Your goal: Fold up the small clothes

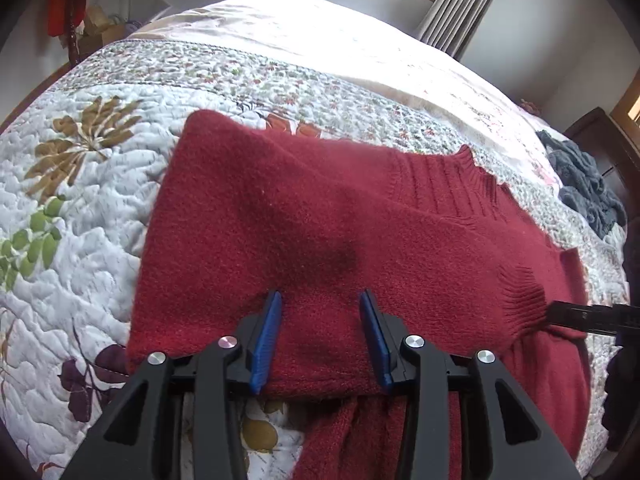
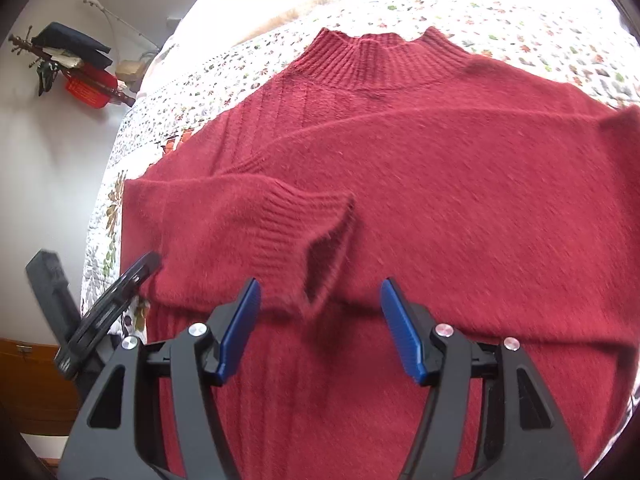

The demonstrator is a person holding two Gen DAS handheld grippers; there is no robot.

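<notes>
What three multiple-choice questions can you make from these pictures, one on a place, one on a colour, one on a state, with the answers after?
1. Where does the sweater lie?
A. On a floral quilt
B. On a wooden floor
C. In a basket

2. What colour are the pads on each hand-held gripper?
A. Yellow
B. Blue
C. White

3. How do the jaws of the right hand-held gripper stand?
A. Clamped on the collar
B. Shut on a sleeve
C. Open, holding nothing

Answers:
1. A, since the floral quilt shows around the red knit in both views.
2. B, since the blue pads show on the left hand-held gripper and on the right one.
3. C, since a wide gap separates its pads over the ribbed cuff, which lies loose on the sweater's body.
</notes>
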